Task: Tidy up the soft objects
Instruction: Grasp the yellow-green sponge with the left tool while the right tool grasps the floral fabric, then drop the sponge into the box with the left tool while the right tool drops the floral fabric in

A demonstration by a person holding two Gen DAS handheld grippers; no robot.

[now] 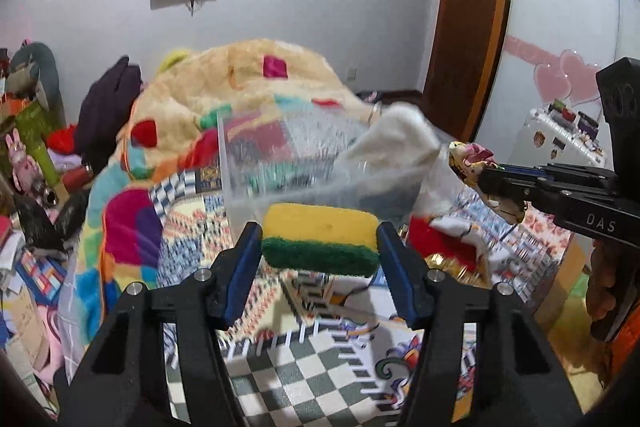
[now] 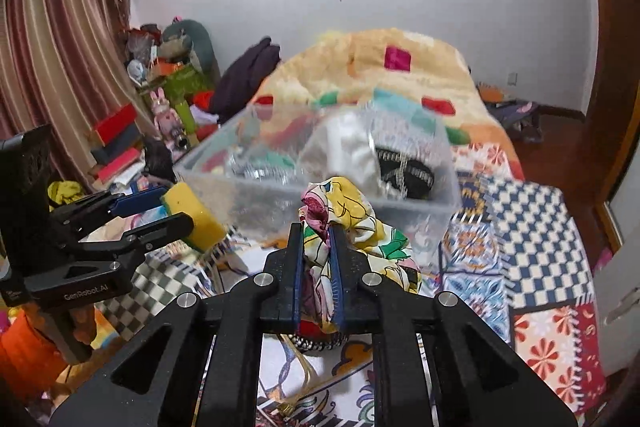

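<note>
Beyond both tongs, clear bin [image 2: 320, 183].

Left tool [image 1: 319, 241], right tool [image 2: 317, 233] — both clamped

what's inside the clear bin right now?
Clear bin holds a white cloth and a dark studded item. Frosted walls and blur hide the rest of the contents.

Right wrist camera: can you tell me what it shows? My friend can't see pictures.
The right gripper pinches a bunched, colourful printed cloth in front of a clear plastic bin on a patchwork bed. At the left, the left gripper holds a yellow sponge near the bin, which already has white fabric inside.
</note>
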